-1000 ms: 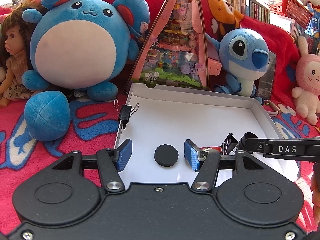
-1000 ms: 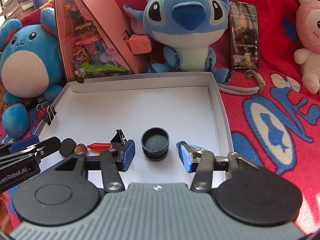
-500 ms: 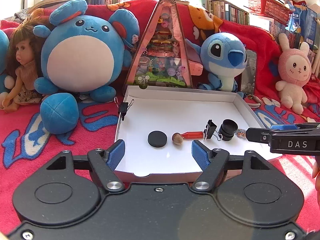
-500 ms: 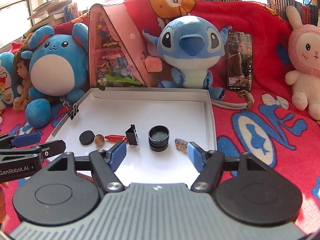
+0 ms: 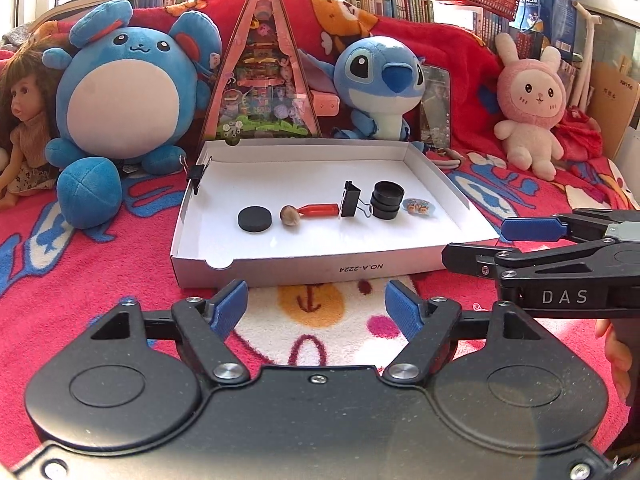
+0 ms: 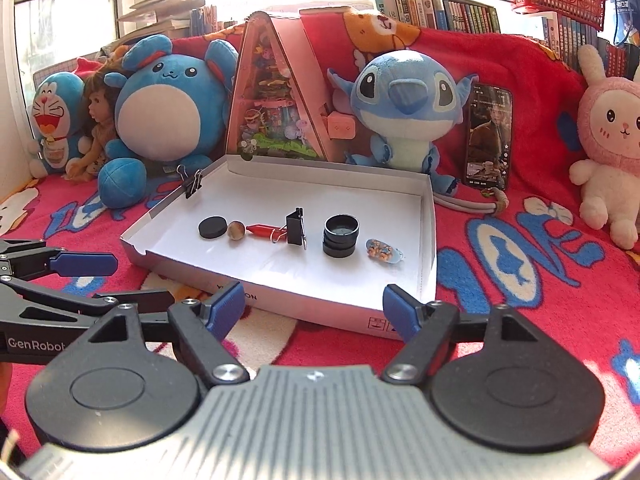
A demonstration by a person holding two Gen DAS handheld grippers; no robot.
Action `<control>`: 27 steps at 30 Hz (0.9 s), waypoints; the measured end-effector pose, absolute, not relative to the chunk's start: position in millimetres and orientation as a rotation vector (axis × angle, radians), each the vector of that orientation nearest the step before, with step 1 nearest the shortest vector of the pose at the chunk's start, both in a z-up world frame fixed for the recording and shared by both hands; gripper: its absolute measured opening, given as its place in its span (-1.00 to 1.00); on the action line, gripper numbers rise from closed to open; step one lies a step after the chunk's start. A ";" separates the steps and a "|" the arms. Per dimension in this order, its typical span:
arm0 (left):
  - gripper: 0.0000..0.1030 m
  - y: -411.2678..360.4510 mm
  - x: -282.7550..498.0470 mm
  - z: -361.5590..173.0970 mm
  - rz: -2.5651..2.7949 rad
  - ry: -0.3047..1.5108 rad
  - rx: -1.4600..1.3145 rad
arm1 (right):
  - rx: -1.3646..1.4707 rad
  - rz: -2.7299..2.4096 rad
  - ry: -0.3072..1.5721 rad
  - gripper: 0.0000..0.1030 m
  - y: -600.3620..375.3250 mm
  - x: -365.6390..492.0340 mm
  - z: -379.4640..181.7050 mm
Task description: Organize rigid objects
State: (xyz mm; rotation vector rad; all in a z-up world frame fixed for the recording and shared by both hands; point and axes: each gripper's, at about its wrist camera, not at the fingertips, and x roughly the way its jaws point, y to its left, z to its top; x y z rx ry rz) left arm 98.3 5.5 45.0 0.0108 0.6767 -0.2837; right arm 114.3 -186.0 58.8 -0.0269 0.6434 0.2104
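— Red cartoon-print blanket fills my left wrist view, plush toys lined up along the back. What sits in the box?

— A white cardboard box lies flat on it. Inside I see a row: black disc, brown bead, red pen-like piece, black binder clip, stacked black caps, small patterned charm. My left gripper hangs just short of the box's near wall, jaws opening, nothing between them. The right gripper juts in at the right edge.

— And the right wrist view?

— Same box, seen at an angle, the row intact. A second binder clip grips its left wall. My right gripper hovers at the near corner, jaws opening, empty. A phone leans beside the blue plush.
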 end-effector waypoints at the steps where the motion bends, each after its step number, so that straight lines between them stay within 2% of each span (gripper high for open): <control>1: 0.45 4.5 94.9 43.7 -0.286 0.677 0.015 | -0.029 0.214 0.644 0.65 -186.8 110.8 57.0; 27: 0.48 -12.1 40.8 9.6 -0.372 0.720 0.055 | 0.005 0.145 0.691 0.68 -212.9 61.8 16.5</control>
